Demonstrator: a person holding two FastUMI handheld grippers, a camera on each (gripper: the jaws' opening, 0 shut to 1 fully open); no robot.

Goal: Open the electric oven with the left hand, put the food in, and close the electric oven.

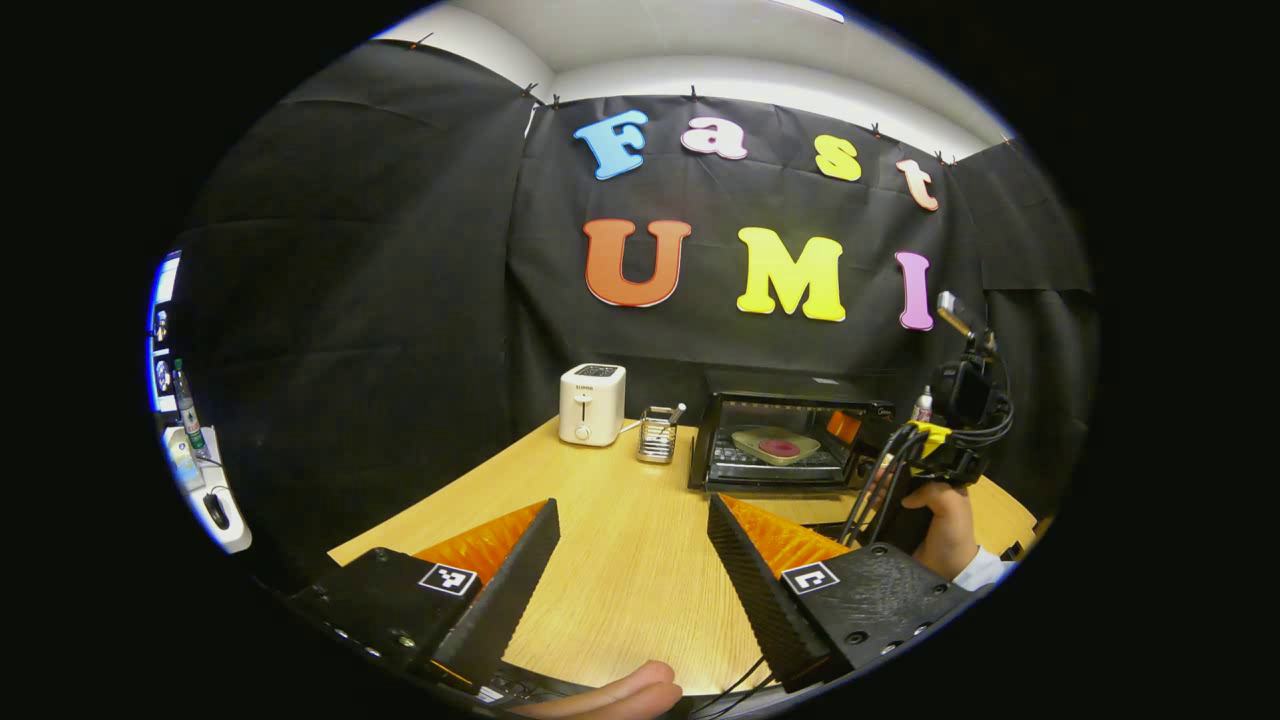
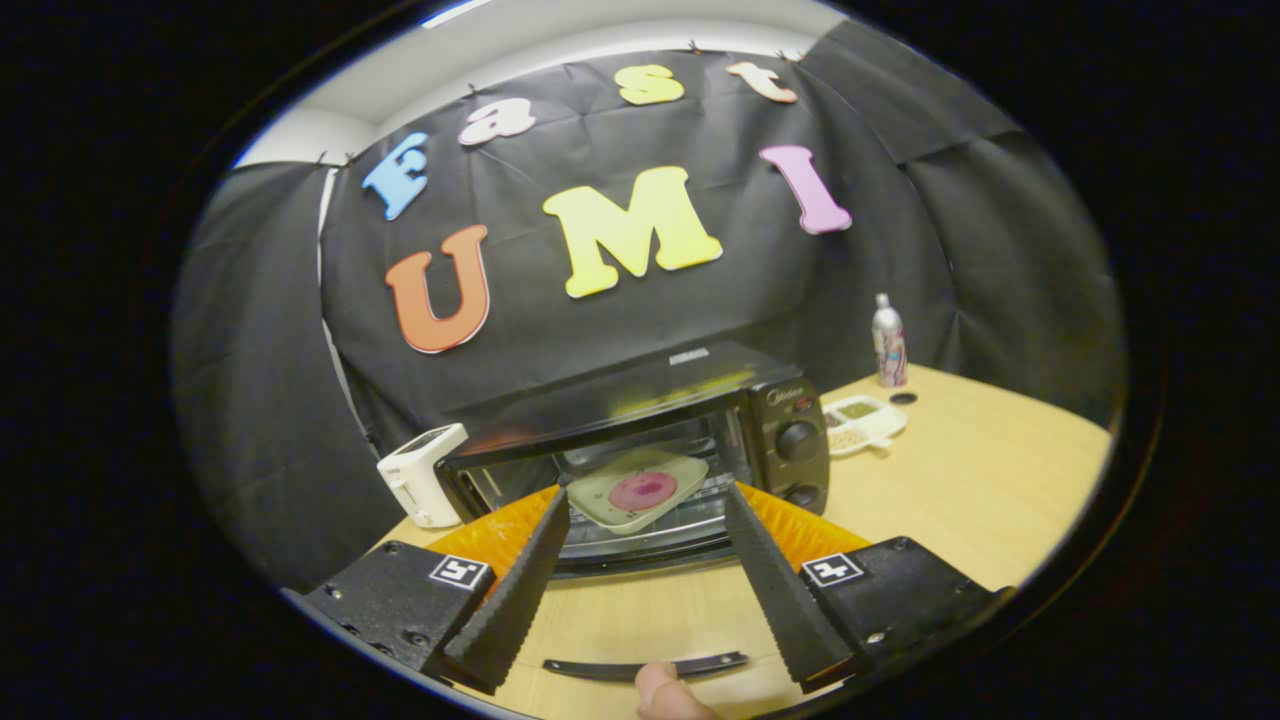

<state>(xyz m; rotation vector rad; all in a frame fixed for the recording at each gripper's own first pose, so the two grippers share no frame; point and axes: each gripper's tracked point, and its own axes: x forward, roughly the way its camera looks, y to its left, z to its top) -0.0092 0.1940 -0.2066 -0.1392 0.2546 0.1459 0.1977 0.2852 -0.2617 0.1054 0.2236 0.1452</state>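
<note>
Pale wood-grain tabletop [image 1: 620, 560] runs under both grippers, backed by a wrinkled black cloth wall.

At the bottom of the left gripper view, the left gripper [image 1: 632, 520] has its two ridged, wedge-shaped fingers spread wide apart, with nothing between them but bare table. A fingertip [image 1: 620, 692] of the holding hand shows at the lower edge. Past the fingers, in the middle right of the frame, stands the oven [image 1: 785, 440], a dark boxy metal shell whose long axis runs left to right and whose front faces the camera. On its wire rack lies a flat, pale, squarish plate [image 1: 775, 443] carrying a round reddish piece of food [image 1: 780, 449]. To the oven's left stand a small wire rack [image 1: 657, 436] and then a white toaster [image 1: 592, 403]. At the right edge the other gripper [image 1: 955, 420], trailing black cables, is held by a hand [image 1: 945, 530] beside the oven.

In the right gripper view, the right gripper [image 2: 645, 495] likewise has its toothed fingers held wide, empty, pointing straight at the oven [image 2: 640, 440] in the frame's centre. The plate [image 2: 640, 490] with its food [image 2: 643, 490] sits inside, framed between the fingers. Knobs sit on the oven's right panel. Farther right on the table lie a white divided dish [image 2: 862, 420] and an upright bottle [image 2: 887, 342]; the toaster [image 2: 420, 475] stands at the oven's left.
</note>
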